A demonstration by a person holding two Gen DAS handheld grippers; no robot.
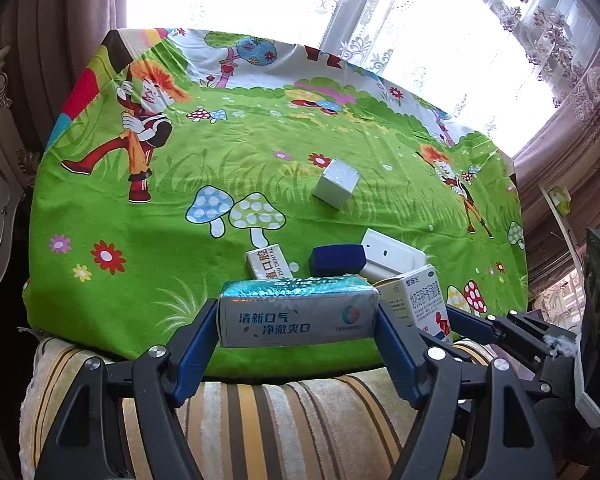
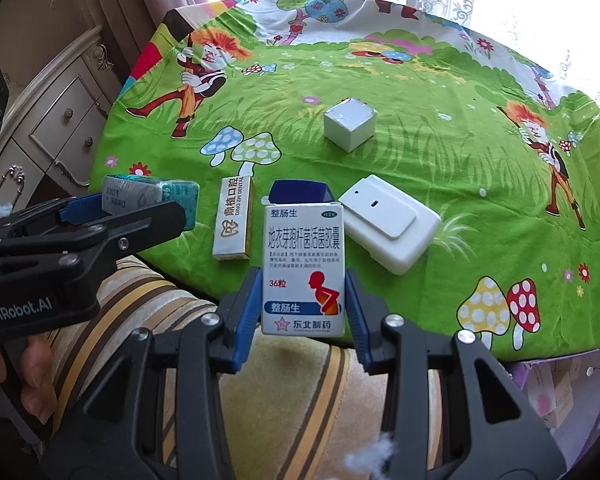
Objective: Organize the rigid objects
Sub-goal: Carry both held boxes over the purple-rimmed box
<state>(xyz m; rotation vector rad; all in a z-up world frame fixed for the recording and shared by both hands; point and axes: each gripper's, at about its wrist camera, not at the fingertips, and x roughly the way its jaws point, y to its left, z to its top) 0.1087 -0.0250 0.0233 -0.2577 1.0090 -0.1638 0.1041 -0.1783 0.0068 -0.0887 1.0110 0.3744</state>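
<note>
My left gripper (image 1: 298, 320) is shut on a teal-topped white box (image 1: 298, 312), held lengthwise over the near edge of the table; the same box (image 2: 156, 196) shows at the left of the right wrist view. My right gripper (image 2: 303, 300) is shut on an upright white medicine box (image 2: 303, 264) with blue print and a red figure, which also appears as the medicine box (image 1: 416, 300) in the left wrist view. On the green cartoon cloth (image 2: 440, 168) lie a small dental box (image 2: 234, 224), a dark blue box (image 2: 300, 192), a flat white case (image 2: 390, 228) and a white cube (image 2: 350, 128).
A striped cushion (image 2: 300, 392) lies below both grippers at the table's near edge. A cream cabinet (image 2: 56, 120) stands to the left. Curtains and a bright window (image 1: 440, 40) are behind the table. A pale purple box (image 2: 556, 388) sits low at the right.
</note>
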